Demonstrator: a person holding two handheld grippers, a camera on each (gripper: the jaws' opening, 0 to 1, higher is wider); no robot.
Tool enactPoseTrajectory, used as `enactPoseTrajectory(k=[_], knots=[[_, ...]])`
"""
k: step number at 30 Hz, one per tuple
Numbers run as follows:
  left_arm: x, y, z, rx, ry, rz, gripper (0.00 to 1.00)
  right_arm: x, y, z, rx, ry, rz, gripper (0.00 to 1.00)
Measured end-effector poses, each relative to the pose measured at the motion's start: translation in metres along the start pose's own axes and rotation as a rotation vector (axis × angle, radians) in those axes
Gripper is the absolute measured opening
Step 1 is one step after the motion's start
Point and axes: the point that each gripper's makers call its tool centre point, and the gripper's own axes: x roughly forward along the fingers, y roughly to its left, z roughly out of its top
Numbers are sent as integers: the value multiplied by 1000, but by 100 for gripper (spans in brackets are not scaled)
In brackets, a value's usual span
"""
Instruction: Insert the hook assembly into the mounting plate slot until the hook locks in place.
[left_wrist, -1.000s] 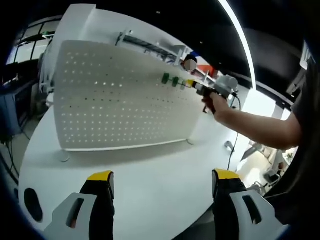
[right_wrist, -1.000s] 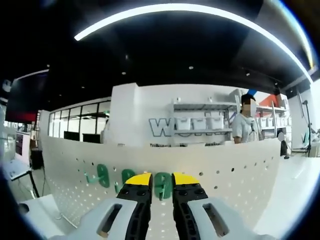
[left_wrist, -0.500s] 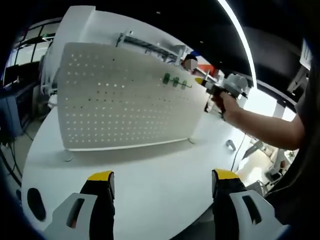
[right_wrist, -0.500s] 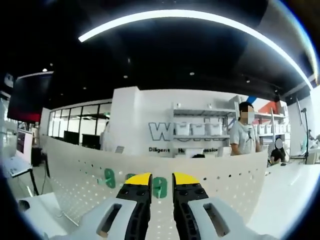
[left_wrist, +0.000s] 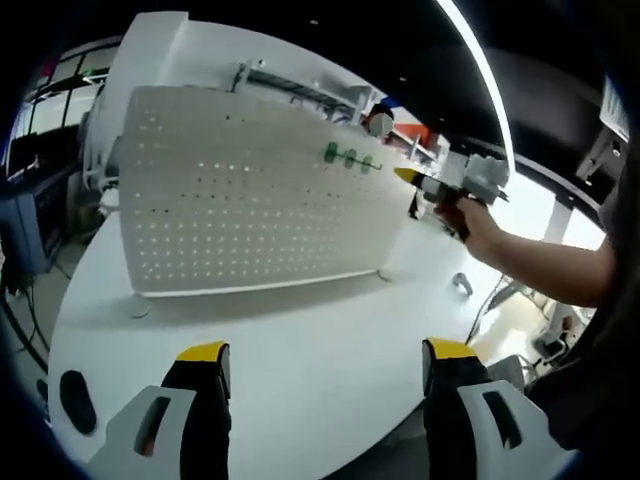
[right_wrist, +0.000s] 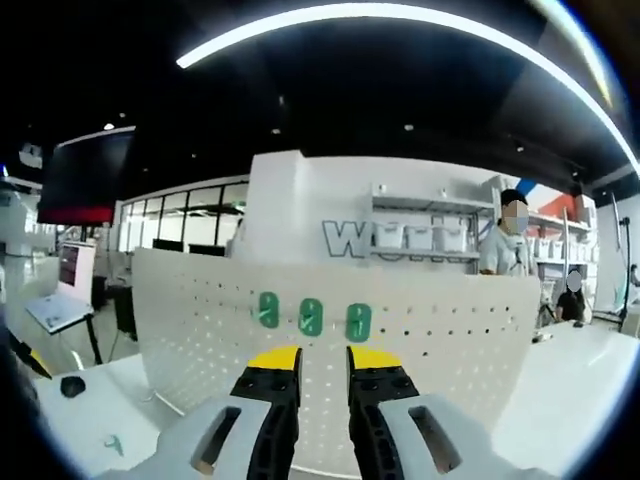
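A white pegboard mounting plate (left_wrist: 250, 200) (right_wrist: 430, 340) stands upright on the white table (left_wrist: 300, 350). Three green hooks (left_wrist: 350, 158) hang in a row near its top right; in the right gripper view the same row of hooks (right_wrist: 311, 316) sits at mid-board. A person's hand holds my right gripper (left_wrist: 412, 180), which is in the air to the right of the board, clear of the hooks. Its yellow-tipped jaws (right_wrist: 323, 362) are drawn close together with nothing between them. My left gripper (left_wrist: 325, 365) hovers low over the table's near side, open and empty.
A black oval object (left_wrist: 70, 388) (right_wrist: 72, 385) lies on the table at the left. A small green piece (right_wrist: 115, 443) lies on the table near the board's foot. A small grey item (left_wrist: 460, 285) rests at the table's right edge. People stand by shelves behind the board.
My right gripper has drawn back from the row of green hooks, away from the board and to its right. All three hooks stay on the board. The left gripper has barely moved.
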Motion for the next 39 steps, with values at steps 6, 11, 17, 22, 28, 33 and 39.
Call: enactPoseTrajectory(k=[6, 11, 17, 22, 28, 33, 39], knots=[[-7, 3, -5, -10, -8, 16, 80, -28, 23, -1, -20, 8, 25, 16], [-12, 7, -11, -12, 2, 25, 80, -48, 40, -9, 1, 29, 52, 16], [-16, 8, -11, -10, -3, 27, 79, -71, 61, -22, 4, 65, 97, 17], [-20, 11, -12, -10, -7, 30, 79, -88, 86, -33, 8, 101, 158, 17], [-24, 10, -19, -13, -3, 31, 79, -107, 126, -52, -18, 164, 294, 18], [-30, 14, -24, -20, 0, 37, 79, -119, 151, -56, -26, 183, 373, 18], [-35, 18, -27, -22, 5, 49, 79, -133, 182, -63, 12, 209, 438, 18]])
